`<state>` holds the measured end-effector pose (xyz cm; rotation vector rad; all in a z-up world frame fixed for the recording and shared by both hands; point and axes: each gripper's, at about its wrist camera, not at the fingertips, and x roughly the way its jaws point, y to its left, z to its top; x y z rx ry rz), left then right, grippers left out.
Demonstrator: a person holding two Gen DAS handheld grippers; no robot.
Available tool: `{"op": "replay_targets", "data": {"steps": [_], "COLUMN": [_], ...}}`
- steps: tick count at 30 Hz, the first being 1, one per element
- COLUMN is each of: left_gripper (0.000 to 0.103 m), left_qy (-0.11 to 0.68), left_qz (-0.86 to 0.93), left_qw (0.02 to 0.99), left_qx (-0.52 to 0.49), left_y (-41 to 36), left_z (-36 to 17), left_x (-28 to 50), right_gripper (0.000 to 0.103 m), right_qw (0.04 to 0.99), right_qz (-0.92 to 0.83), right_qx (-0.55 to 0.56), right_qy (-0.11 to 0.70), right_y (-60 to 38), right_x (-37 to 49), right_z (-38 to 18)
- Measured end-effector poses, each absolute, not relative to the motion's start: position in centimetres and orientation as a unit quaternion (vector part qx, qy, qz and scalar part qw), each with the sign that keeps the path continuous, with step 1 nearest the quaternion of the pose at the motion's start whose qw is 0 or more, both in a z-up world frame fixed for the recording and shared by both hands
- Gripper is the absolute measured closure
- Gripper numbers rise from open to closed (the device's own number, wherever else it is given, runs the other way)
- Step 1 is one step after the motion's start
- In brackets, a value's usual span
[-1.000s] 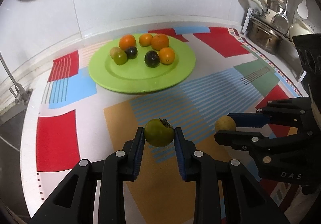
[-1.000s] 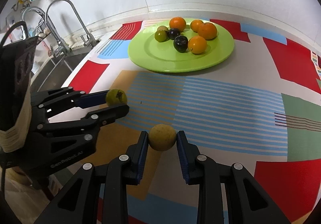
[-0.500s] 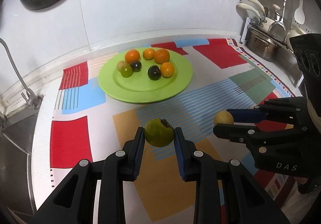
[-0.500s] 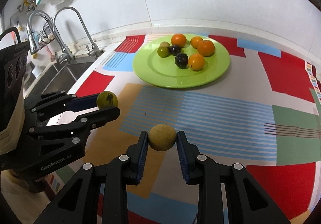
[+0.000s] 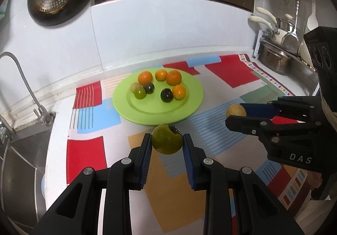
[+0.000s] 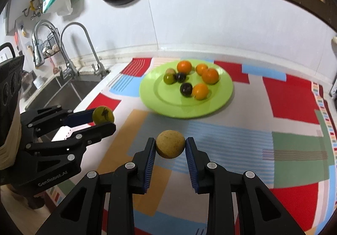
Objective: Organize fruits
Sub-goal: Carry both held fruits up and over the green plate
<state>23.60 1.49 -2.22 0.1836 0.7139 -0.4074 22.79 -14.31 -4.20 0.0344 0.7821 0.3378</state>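
We are carrying two fruits, one in each gripper, toward the green plate.

Our left gripper (image 5: 167, 142) is clenching a green tomato (image 5: 167, 139) between its jaws, stem side turned up and to the right, and our right gripper (image 6: 170, 147) is clenching a round yellowish fruit (image 6: 170, 144) that we cannot name more exactly. Both are hanging above the patterned mat (image 6: 290, 96) on the worktop. The green plate (image 5: 185, 108) is lying straight ahead of both pairs of jaws, nearer the back wall, with four oranges, two dark plums and two small greenish fruits bunched on its far half. Its near half is showing bare, so we are judging that as the drop zone. The left gripper is looking slightly nearer the plate's rim, so it is likely setting down first.
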Motion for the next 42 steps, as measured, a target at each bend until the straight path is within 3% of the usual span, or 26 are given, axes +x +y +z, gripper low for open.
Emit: {"op": "replay_targets", "data": {"steps": [24,42], "left_gripper": [0.073,0.073], "left_qy": [0.275,0.25], "left_qz": [-0.174,-0.169], "left_qw": [0.942,0.95], "left_qx": [0.086,0.085], "left_y": [2.0,1.2], "left_z": [2.1,3.3], "left_x": [26.2,30.0], "right_gripper": [0.073,0.073], "right_qw": [0.943,0.948], "right_qz": [0.162,0.159], "right_qx": [0.01,0.018], "right_qy": [0.292,0.276], "right_y": [-14.3,-14.6], "right_x": [25.9,29.8], "right_z": [0.4,1.1]}}
